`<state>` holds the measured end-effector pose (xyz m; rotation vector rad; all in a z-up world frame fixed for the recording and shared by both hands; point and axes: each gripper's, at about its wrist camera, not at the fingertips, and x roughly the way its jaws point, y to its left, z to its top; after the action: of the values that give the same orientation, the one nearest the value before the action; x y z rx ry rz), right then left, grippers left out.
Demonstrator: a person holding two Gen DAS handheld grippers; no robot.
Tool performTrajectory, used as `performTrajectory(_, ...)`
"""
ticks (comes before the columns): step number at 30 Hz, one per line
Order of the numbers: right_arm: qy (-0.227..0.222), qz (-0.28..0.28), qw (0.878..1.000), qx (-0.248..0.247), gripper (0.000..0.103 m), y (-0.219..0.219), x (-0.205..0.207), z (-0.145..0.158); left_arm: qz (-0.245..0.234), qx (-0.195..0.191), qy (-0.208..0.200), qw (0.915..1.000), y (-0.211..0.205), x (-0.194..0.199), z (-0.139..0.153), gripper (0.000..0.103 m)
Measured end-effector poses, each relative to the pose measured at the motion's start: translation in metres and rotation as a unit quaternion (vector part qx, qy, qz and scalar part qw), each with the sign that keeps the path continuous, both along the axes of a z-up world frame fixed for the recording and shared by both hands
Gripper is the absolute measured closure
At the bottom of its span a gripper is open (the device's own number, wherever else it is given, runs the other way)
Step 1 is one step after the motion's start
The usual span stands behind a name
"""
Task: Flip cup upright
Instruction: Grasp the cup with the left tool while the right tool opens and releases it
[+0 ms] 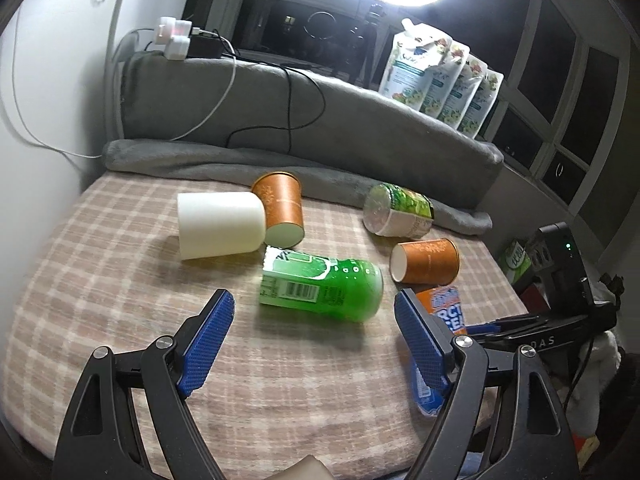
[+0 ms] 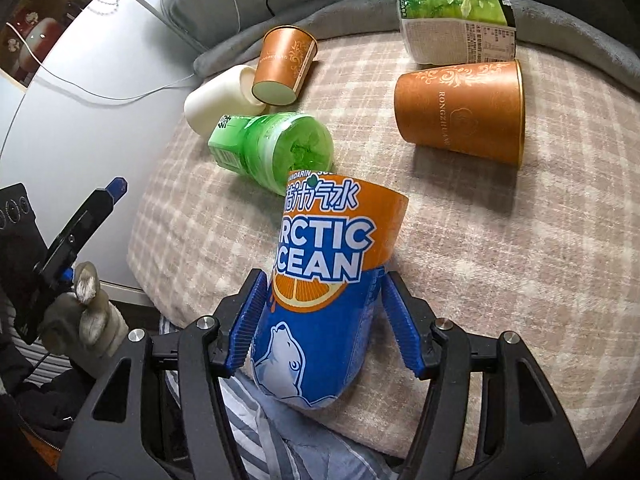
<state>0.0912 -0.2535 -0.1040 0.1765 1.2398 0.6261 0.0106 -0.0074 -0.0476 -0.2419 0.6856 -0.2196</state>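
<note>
- Now: Arctic Ocean cup [image 2: 328, 272] sits between the right gripper [image 2: 320, 320] fingers at the near edge of the checked cloth [image 2: 500, 280], tilted; pads close on both sides, contact unclear, so grasp cannot be told.
- Left gripper [image 1: 314, 344] released, jaws wide apart, above cloth.
- Green cup [image 1: 324, 284] lies on its side just ahead of it.
- Orange paper cup [image 2: 460, 112] and white cup [image 1: 220, 224] lie on their sides.
</note>
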Motion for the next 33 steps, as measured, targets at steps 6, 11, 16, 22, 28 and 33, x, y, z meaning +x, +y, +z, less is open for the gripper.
performTrajectory(6,-0.020,-0.007,1.000,-0.018,0.038,0.002,-0.001,-0.002,-0.014,-0.002,0.012,0.9998,-0.009,0.004,-0.003,0.021)
performTrajectory(11,-0.038,-0.021,0.999,-0.018,0.034,-0.003,-0.003,0.001,-0.027,-0.008,0.027,0.9992,-0.015,0.008,-0.007,0.021)
performTrajectory(16,-0.088,-0.055,0.995,-0.006,0.030,-0.018,-0.013,0.012,-0.042,-0.037,0.064,0.9963,-0.019,0.020,-0.015,0.021)
performTrajectory(22,-0.166,-0.130,0.977,-0.017,0.022,-0.046,-0.037,0.026,-0.079,-0.079,0.117,0.9868,-0.037,0.033,-0.027,0.021)
performTrajectory(28,-0.198,-0.174,0.964,-0.028,0.022,-0.074,-0.065,0.034,-0.098,-0.141,0.181,0.9685,-0.058,0.052,-0.045,0.021)
performTrajectory(33,-0.203,-0.203,0.958,-0.025,0.022,-0.100,-0.084,0.037,-0.089,-0.163,0.214,0.9589,-0.073,0.068,-0.063,0.022)
